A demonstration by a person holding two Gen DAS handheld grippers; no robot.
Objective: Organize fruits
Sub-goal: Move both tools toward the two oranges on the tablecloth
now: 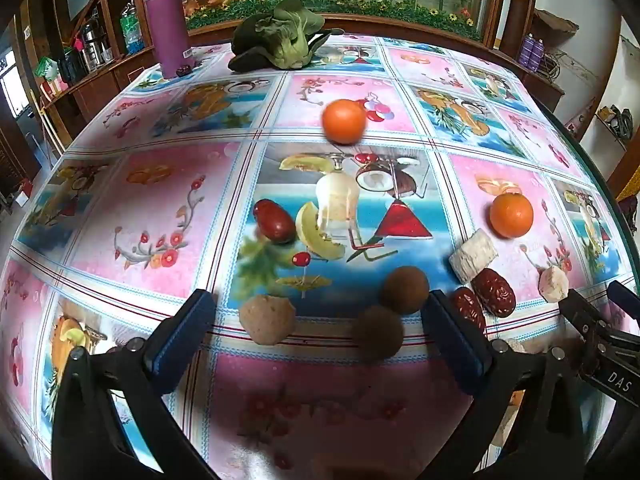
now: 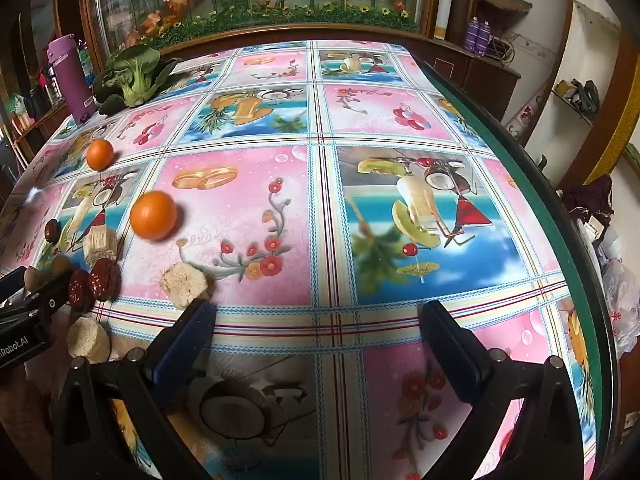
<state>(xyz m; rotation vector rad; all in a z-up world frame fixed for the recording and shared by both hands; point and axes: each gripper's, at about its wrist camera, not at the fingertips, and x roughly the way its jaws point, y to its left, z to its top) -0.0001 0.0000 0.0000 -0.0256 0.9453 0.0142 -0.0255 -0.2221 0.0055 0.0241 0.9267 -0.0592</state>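
My left gripper (image 1: 318,300) hangs open over the near table edge. Between its fingers lie a pale brown lumpy fruit (image 1: 267,319) and two dark brown round fruits (image 1: 378,333), untouched. Two red dates (image 1: 494,292) and white chunks (image 1: 473,255) lie just right of it, a third date (image 1: 274,221) further out. Two oranges (image 1: 344,121) (image 1: 511,215) sit beyond. My right gripper (image 2: 316,320) is open over bare cloth, with a white chunk (image 2: 185,285) at its left fingertip, and the nearer orange (image 2: 153,215) and dates (image 2: 105,279) to its left.
A purple bottle (image 1: 166,20) and a bok choy (image 1: 280,40) stand at the table's far left. The patterned cloth ends at a green table rim (image 2: 560,220) on the right. A wooden cabinet with a glass display runs behind the table.
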